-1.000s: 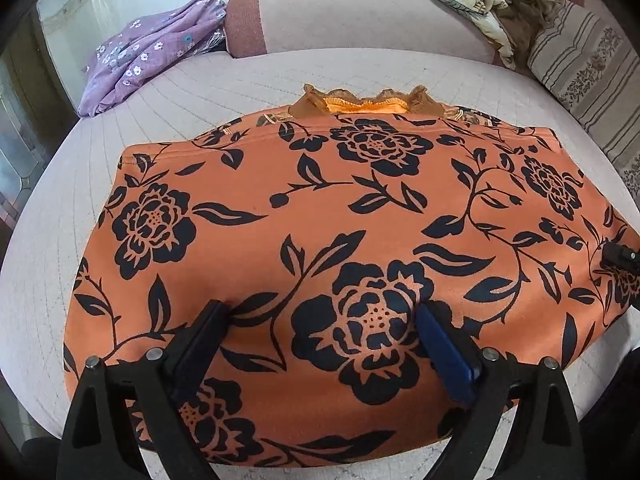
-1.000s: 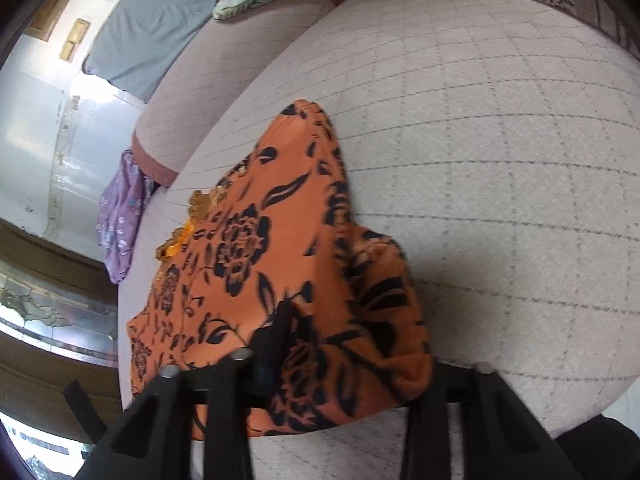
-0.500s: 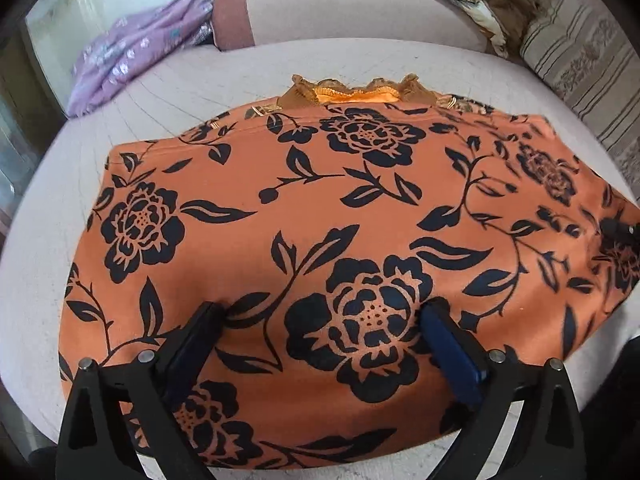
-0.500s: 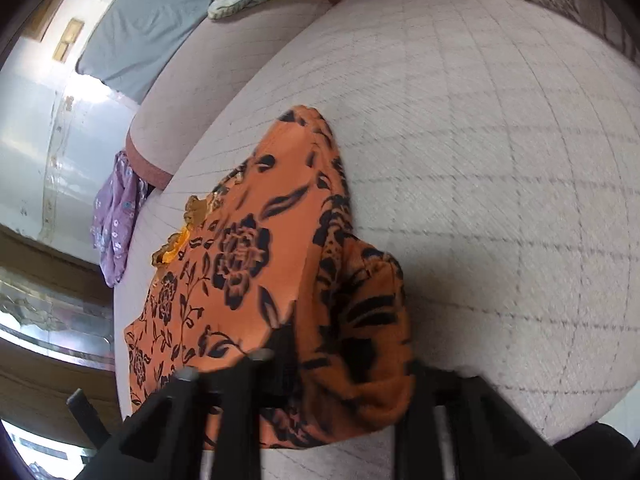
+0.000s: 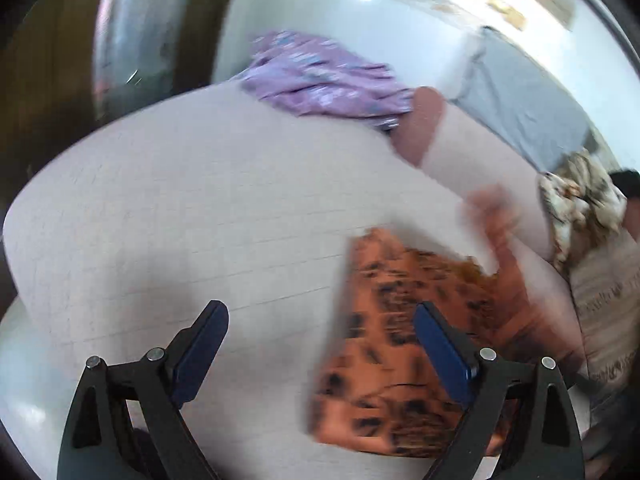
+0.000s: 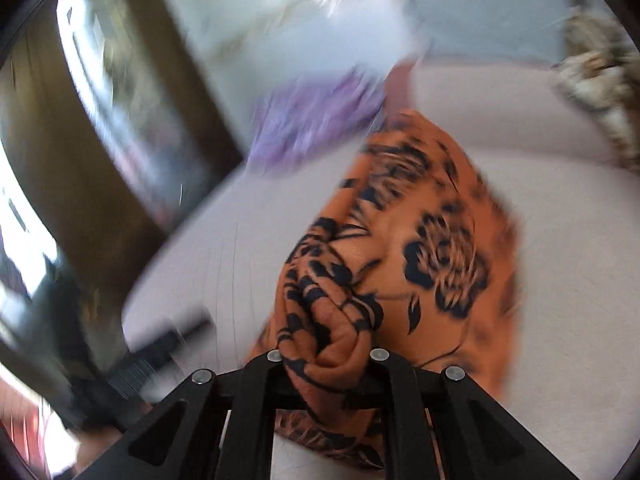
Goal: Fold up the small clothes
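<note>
The orange garment with black flowers (image 5: 404,344) lies on the pale checked cushion, blurred by motion, at the lower right of the left wrist view. My left gripper (image 5: 320,340) is open and empty above the cushion; its right finger hangs over the garment's left part. In the right wrist view my right gripper (image 6: 324,356) is shut on a bunched fold of the same garment (image 6: 432,248), which trails away from the jaws across the cushion.
A purple flowered cloth (image 5: 320,76) lies at the cushion's far edge beside a pink bolster (image 5: 420,128). A cream patterned cloth (image 5: 580,196) and a striped pillow (image 5: 608,300) are at the right. Dark wooden furniture (image 6: 120,184) stands left of the cushion (image 6: 224,256).
My left gripper has lifted off the garment and swung left, now over bare cushion. My right gripper has pulled its held edge across, folding the garment narrower. Both views are motion-blurred.
</note>
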Available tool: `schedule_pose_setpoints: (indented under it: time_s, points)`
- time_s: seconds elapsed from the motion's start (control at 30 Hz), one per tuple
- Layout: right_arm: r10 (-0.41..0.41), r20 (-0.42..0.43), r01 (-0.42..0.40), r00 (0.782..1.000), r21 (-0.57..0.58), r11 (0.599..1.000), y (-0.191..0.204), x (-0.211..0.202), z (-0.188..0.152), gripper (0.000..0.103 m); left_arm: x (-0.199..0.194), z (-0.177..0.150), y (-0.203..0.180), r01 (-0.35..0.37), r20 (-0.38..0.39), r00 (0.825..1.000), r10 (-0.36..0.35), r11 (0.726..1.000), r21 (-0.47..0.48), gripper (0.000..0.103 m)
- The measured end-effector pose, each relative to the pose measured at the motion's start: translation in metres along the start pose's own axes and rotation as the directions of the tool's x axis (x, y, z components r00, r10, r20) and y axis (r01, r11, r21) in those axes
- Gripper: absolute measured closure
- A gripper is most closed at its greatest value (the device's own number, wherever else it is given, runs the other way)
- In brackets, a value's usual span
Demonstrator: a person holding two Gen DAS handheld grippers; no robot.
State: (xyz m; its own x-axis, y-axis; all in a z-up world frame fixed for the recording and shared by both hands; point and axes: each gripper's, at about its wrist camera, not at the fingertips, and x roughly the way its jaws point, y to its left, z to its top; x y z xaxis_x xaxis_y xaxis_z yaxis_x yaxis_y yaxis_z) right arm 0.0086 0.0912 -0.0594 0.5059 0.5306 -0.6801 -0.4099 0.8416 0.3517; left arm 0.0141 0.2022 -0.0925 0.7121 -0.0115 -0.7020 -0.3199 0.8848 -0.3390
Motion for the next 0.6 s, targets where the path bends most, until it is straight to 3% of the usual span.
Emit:
schedule_pose_setpoints:
  time_s: [0.07, 0.1, 0.2, 0.33, 0.47, 0.53, 0.6]
  points:
    - [0.014, -0.197, -0.007, 0.980, 0.034, 0.999, -0.004, 0.066, -0.030, 0.092, 0.010, -0.003, 0.015, 0.008, -0.020, 1.000, -0.009, 0.999, -0.048, 0.009]
    - [0.038, -0.241, -0.020, 0.970, 0.080, 0.997, -0.012, 0.084, -0.042, 0.091, 0.014, -0.004, 0.023, 0.024, -0.031, 0.999, -0.026, 0.996, -0.081, 0.009]
    - [0.054, -0.186, -0.035, 0.981, 0.102, 0.994, -0.009, 0.069, -0.031, 0.093, 0.017, -0.002, 0.027, 0.066, -0.011, 0.998, -0.067, 0.991, -0.113, 0.009]
    - [0.074, -0.072, -0.067, 0.995, 0.094, 0.993, 0.002, 0.032, 0.013, 0.093, 0.017, -0.007, 0.023, 0.093, -0.005, 0.995, -0.095, 0.989, -0.117, 0.009]
    - [0.126, 0.092, -0.135, 0.988, 0.098, 0.986, 0.021, -0.011, 0.051, 0.092, 0.011, -0.006, 0.033, 0.114, 0.010, 0.993, -0.114, 0.983, -0.141, 0.009]
    - [0.152, 0.105, -0.160, 0.983, 0.069, 0.985, 0.038, -0.014, 0.049, 0.092, 0.009, -0.005, 0.041, 0.125, 0.011, 0.992, -0.125, 0.976, -0.180, 0.009]
    - [0.128, 0.036, -0.130, 0.991, 0.051, 0.990, 0.051, 0.009, 0.034, 0.092, 0.008, -0.006, 0.046, 0.131, 0.010, 0.991, -0.132, 0.970, -0.207, 0.009]
